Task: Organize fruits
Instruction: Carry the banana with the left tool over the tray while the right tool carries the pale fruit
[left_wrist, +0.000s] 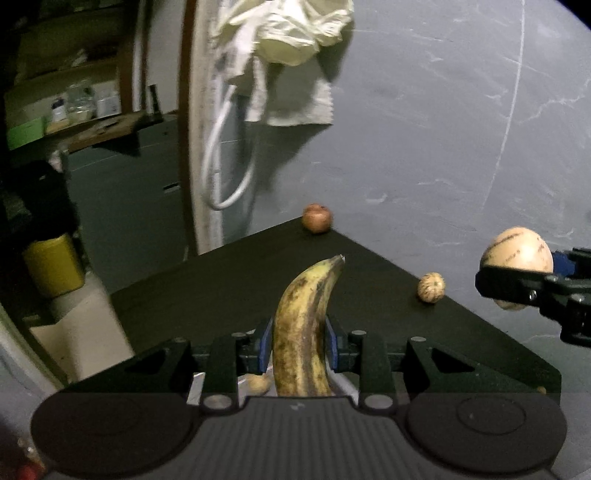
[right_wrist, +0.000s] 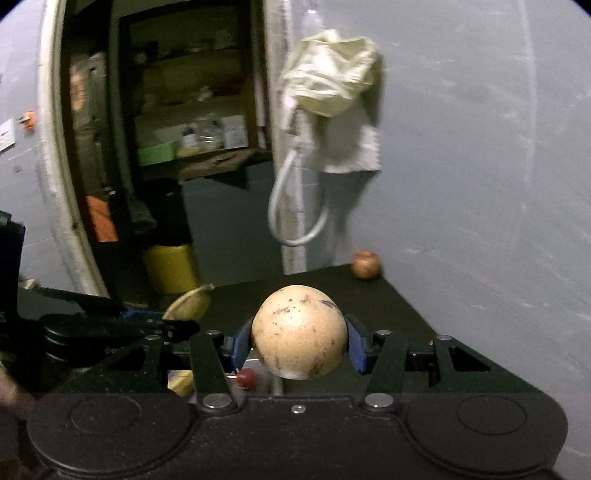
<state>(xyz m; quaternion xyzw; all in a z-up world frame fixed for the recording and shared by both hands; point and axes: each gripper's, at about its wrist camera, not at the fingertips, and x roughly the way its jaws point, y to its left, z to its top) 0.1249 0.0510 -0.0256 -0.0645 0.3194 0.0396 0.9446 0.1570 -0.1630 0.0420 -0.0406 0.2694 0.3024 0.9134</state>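
My left gripper (left_wrist: 298, 349) is shut on a spotted yellow banana (left_wrist: 304, 332) that stands upright between its blue pads, lifted above the black table (left_wrist: 229, 284). My right gripper (right_wrist: 299, 343) is shut on a round tan fruit with dark streaks (right_wrist: 299, 332), also held above the table. From the left wrist view the right gripper (left_wrist: 517, 286) and its tan fruit (left_wrist: 517, 254) show at the right edge. The right wrist view catches the left gripper (right_wrist: 173, 325) with the banana tip (right_wrist: 188, 302) at the left. A reddish apple (left_wrist: 317, 218) (right_wrist: 365, 264) sits at the table's far corner. A smaller streaked tan fruit (left_wrist: 431, 288) rests near the right edge.
A grey wall (left_wrist: 443, 129) runs behind the table, with a cream cloth (left_wrist: 288, 33) and a white cable loop (left_wrist: 225, 166) hanging on it. A yellow container (left_wrist: 53, 264) stands on the floor to the left. Below the grippers lie a small tan fruit (left_wrist: 258, 384) and a red fruit (right_wrist: 246, 377).
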